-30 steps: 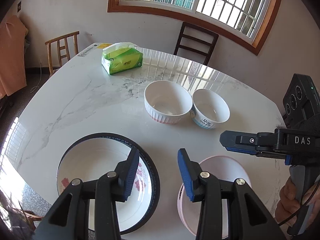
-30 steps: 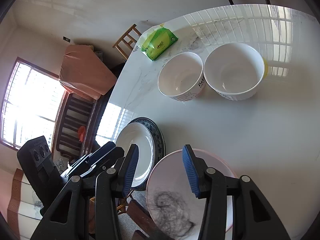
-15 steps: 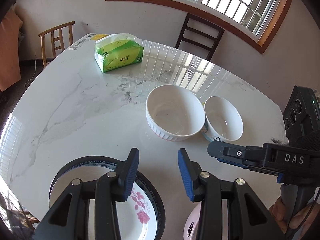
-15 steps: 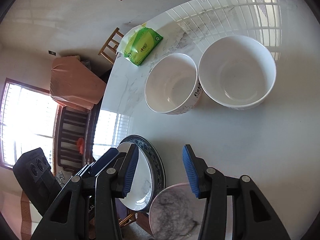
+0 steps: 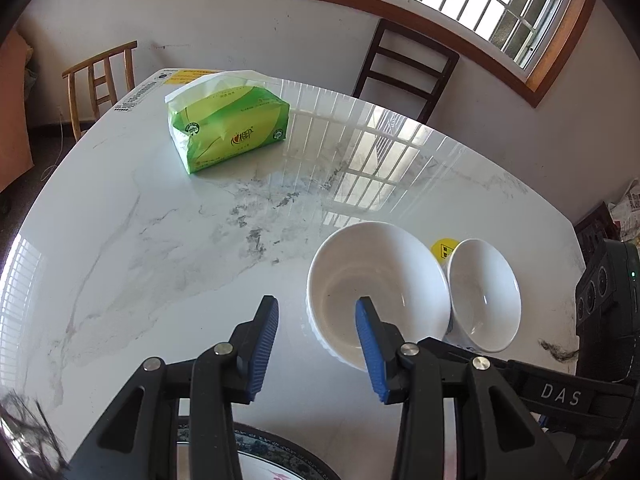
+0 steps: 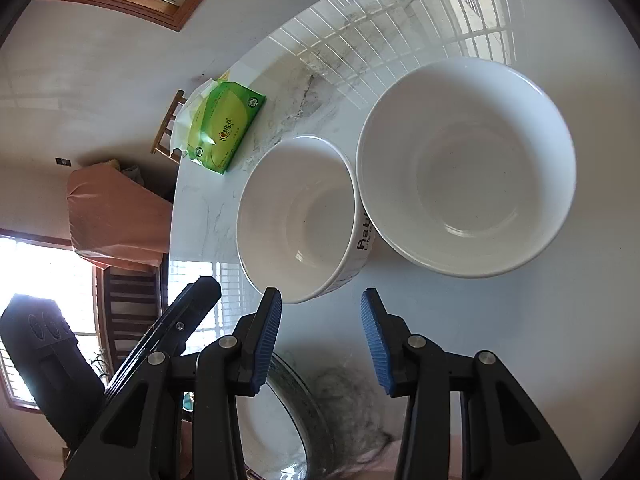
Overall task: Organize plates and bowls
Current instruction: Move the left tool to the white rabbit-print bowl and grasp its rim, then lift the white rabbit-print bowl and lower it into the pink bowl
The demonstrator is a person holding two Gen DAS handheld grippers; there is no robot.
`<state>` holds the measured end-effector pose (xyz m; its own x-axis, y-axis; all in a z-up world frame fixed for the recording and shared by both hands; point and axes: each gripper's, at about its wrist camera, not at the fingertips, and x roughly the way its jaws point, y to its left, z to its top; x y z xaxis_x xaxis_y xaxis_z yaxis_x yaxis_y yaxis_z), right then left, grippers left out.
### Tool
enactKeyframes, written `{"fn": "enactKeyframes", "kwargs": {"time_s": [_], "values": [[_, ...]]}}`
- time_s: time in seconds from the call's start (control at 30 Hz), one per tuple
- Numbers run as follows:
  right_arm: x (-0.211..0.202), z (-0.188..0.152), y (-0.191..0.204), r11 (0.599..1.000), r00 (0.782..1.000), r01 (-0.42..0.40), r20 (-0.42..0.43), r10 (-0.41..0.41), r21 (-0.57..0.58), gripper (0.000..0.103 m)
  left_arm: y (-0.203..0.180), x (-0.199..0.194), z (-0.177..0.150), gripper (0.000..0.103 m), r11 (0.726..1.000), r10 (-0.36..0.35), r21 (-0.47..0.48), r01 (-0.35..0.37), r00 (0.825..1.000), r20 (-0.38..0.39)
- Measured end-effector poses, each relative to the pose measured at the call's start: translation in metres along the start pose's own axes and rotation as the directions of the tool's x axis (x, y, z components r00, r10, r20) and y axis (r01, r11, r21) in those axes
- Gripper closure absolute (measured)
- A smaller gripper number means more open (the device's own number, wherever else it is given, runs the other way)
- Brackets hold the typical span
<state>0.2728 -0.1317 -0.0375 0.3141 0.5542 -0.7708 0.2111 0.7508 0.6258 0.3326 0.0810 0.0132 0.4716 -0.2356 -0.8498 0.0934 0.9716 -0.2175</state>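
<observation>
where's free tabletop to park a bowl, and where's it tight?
Biggest bare patch: the marble left of the big bowl, between the tissue pack and the left claw. Also open: the far strip with window glare, behind both bowls. Tight: the big bowl and small bowl sit rim to rim, a yellow lid behind them; the rimmed plate fills the near edge.

bare marble table (image 5: 168, 248) lies open left of the 2 touching bowls (image 5: 378, 292); tissue pack (image 5: 230, 126) stands far back.

Black fingers (image 5: 264, 344), ribbed blue pads
</observation>
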Motion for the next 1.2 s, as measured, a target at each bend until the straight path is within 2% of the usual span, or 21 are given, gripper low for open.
{"fn": "enactKeyframes", "kwargs": {"time_s": [0.33, 0.37, 0.43, 0.47, 0.63, 0.77, 0.87, 0.97, 1.1, 1.2], "values": [[0.019, 0.010, 0.000, 0.999, 0.999, 0.039, 0.006, -0.039, 0.038, 0.063, -0.005, 0.041, 0.006, 0.062, 0.997, 0.052, 0.050, -0.050, 0.998, -0.040], [0.021, 0.011, 0.000, 0.998, 0.999, 0.045, 0.009, -0.045, 0.038, 0.068, -0.004, 0.046, 0.005, 0.062, 0.998, 0.052, 0.041, -0.050, 0.997, -0.053], [0.024, 0.013, -0.002, 0.997, 0.999, 0.053, 0.010, -0.053, 0.050, 0.071, -0.001, 0.055, 0.002, 0.066, 0.999, 0.031, 0.025, -0.029, 0.996, -0.084], [0.026, 0.013, -0.004, 0.997, 0.998, 0.055, 0.006, -0.055, 0.055, 0.071, -0.001, 0.060, 0.000, 0.081, 1.000, 0.013, 0.025, -0.010, 0.995, -0.103], [0.030, 0.012, -0.003, 0.996, 0.997, 0.076, 0.007, -0.077, 0.035, 0.076, -0.003, 0.063, -0.015, 0.090, 0.994, 0.105, 0.042, -0.102, 0.992, -0.074], [0.030, 0.009, 0.003, 0.993, 0.993, 0.118, 0.011, -0.118, -0.023, 0.081, 0.001, 0.050, -0.024, 0.090, 0.994, 0.108, 0.007, -0.108, 0.993, -0.053], [0.030, 0.007, -0.004, 0.996, 0.996, 0.087, -0.009, -0.087, -0.007, 0.083, -0.005, 0.033, -0.032, 0.090, 0.990, 0.140, 0.011, -0.140, 0.990, -0.012], [0.026, 0.002, -0.001, 0.997, 0.998, 0.068, -0.008, -0.068, -0.039, 0.085, -0.009, 0.009, -0.039, 0.090, 0.987, 0.162, 0.004, -0.162, 0.986, 0.043], [0.015, -0.009, 0.005, 0.997, 1.000, 0.016, -0.022, -0.017, -0.073, 0.085, -0.011, -0.024, -0.052, 0.090, 0.992, 0.122, -0.043, -0.119, 0.990, 0.075], [-0.002, -0.021, 0.014, 0.988, 0.999, 0.027, 0.021, -0.024, -0.154, 0.086, -0.016, -0.049, -0.060, 0.090, 0.993, 0.107, -0.061, -0.101, 0.989, 0.103]]}}
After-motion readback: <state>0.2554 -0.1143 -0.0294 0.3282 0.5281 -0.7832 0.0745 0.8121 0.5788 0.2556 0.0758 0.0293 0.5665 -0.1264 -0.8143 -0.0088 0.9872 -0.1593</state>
